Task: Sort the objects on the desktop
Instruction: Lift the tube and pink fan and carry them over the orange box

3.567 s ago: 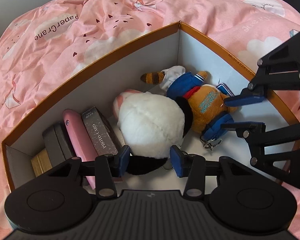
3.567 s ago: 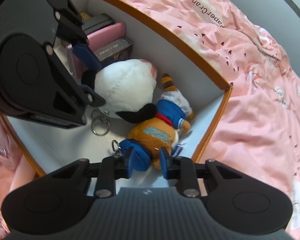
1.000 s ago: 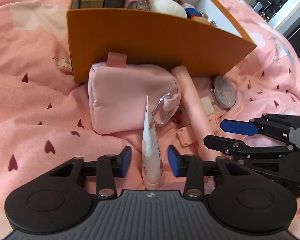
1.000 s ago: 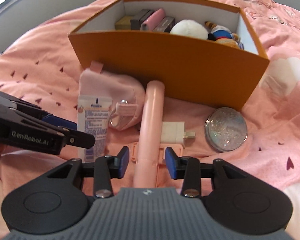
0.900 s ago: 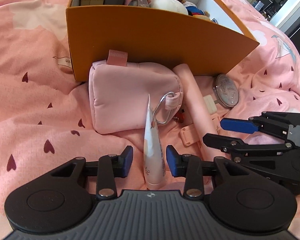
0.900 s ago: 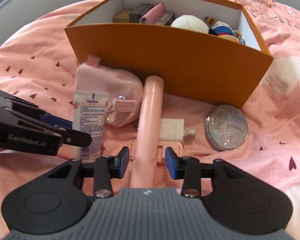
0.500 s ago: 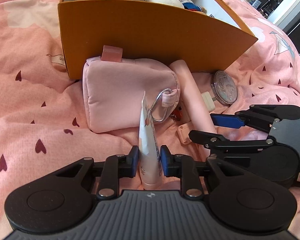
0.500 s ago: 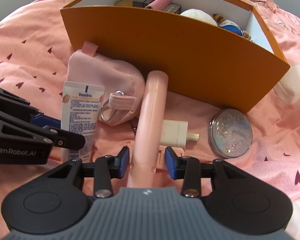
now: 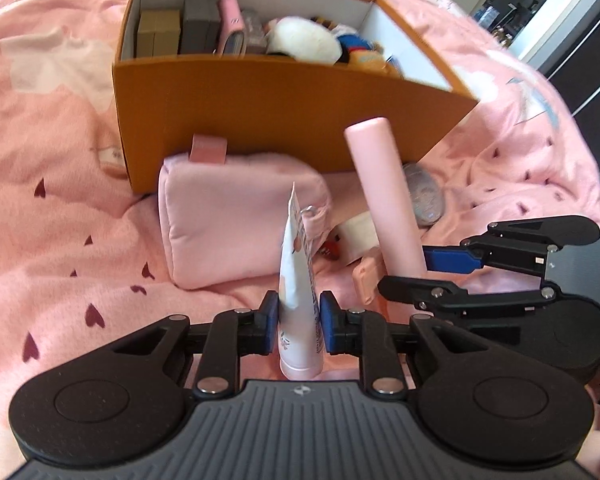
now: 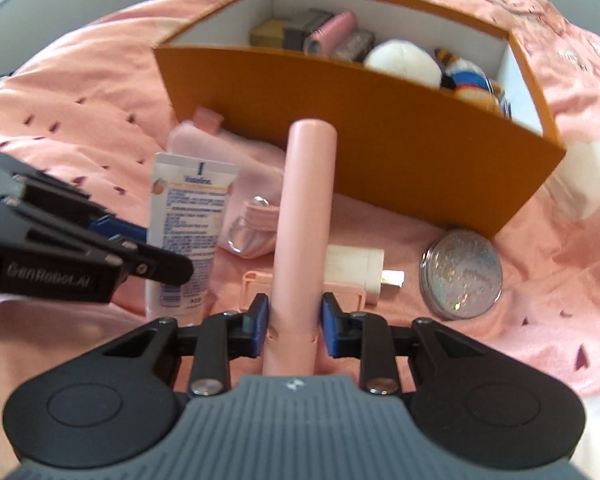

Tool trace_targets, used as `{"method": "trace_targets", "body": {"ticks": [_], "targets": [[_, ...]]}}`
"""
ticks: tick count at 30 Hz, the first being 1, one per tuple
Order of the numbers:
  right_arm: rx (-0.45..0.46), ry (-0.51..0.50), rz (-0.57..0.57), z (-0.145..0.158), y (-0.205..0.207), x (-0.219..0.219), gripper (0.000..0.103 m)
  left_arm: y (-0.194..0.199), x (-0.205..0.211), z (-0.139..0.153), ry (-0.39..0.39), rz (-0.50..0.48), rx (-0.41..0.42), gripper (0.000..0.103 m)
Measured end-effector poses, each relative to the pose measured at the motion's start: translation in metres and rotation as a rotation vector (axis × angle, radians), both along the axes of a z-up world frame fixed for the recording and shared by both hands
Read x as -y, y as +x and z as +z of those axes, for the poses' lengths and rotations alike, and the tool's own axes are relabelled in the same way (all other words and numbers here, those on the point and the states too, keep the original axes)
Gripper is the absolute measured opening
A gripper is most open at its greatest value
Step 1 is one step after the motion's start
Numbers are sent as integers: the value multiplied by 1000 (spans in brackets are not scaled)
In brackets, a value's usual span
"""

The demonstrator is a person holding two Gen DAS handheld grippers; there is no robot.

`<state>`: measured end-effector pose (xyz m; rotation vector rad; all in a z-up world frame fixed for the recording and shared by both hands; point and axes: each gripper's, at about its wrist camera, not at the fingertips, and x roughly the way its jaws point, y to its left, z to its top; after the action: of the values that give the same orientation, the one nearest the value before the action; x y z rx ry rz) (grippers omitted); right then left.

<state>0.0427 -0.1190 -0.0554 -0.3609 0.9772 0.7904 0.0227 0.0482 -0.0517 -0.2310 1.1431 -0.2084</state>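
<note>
The orange box (image 9: 284,92) is taken as the landmark; it sits on a pink bedspread (image 9: 60,208), its open top showing its contents. Inside it, several small cases are stood on edge at the left end: a tan one (image 9: 158,32), a grey one (image 9: 198,24) and a pink one (image 9: 232,24). A white plush (image 9: 304,40) and a blue-and-orange plush (image 9: 360,50) are packed beside them towards the box's right end.

A pink pouch (image 9: 228,220) is pressed against the box's front wall, near its left corner. A round glitter compact (image 10: 460,278) is lying just in front of the box's right corner. Between the pouch and the compact, a white plug (image 10: 354,268) is seen on the bedspread, over a flat pink clip (image 10: 256,286).

The left gripper (image 9: 299,320) is held in front of the box, and its jaws have just been closing; they are now pinched on a white tube (image 9: 298,280), which is gripped near its cap end and pointed with its crimped end towards the pouch. In the right wrist view the tube's printed face is visible left of the pouch.

The right gripper (image 10: 293,322) is held beside the left one, in front of the box's middle. Its jaws have just been closing and are clamped on a pink cylinder (image 10: 306,216), whose rounded far end is raised in front of the box's front wall, below the rim.
</note>
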Motion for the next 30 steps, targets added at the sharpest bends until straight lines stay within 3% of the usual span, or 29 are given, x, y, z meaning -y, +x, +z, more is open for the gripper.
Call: {"method": "trace_targets", "body": {"ticks": [7,21,25,30], "targets": [[123,-21,148,35,-14,5,29,4,-6,42,-2,-65,75,24],[515,-116,294,118,14,4,29,29,-10,133,50,-152,271,24],[600,-162,356,129,34,-5,29,48,-19,150,43,-145,304,24],[636,-247,459,126,63,-22,29,78,-33,161,66,-107,320,24]]}}
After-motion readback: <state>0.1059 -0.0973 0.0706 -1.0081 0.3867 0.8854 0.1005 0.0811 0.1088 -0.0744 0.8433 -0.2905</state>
